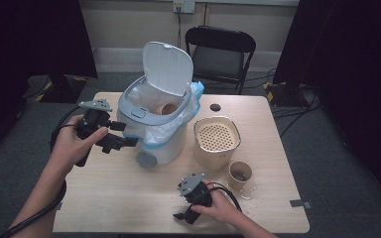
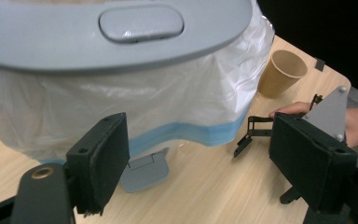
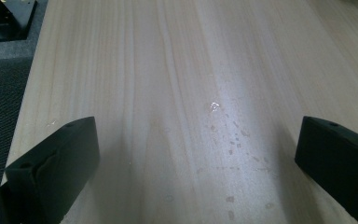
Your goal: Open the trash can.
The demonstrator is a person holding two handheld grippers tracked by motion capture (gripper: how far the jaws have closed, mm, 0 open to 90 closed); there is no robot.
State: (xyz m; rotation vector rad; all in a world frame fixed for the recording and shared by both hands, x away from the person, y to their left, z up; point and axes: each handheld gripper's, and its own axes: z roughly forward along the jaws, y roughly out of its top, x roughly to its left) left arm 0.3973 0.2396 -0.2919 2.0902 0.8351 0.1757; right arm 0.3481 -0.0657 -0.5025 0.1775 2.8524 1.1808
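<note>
The table (image 1: 129, 198) is light wood. A white pedal bin (image 1: 156, 124) stands at its far left, lid (image 1: 167, 67) raised, lined with a white bag (image 2: 135, 102); a brown paper cup (image 1: 167, 107) lies inside it. The grey pedal (image 2: 144, 171) sits at the bin's near base. Right of the bin stands a beige container (image 1: 217, 141) with a perforated top, and just near of it a second paper cup (image 1: 239, 174). The left hand-held gripper (image 1: 121, 141) is held just beside the bin's left front, jaws spread wide, holding nothing. The right hand-held gripper (image 1: 183, 216) rests low over the table's near edge, jaws likewise wide apart and empty. A black folding chair (image 1: 221, 52) stands beyond the table.
</note>
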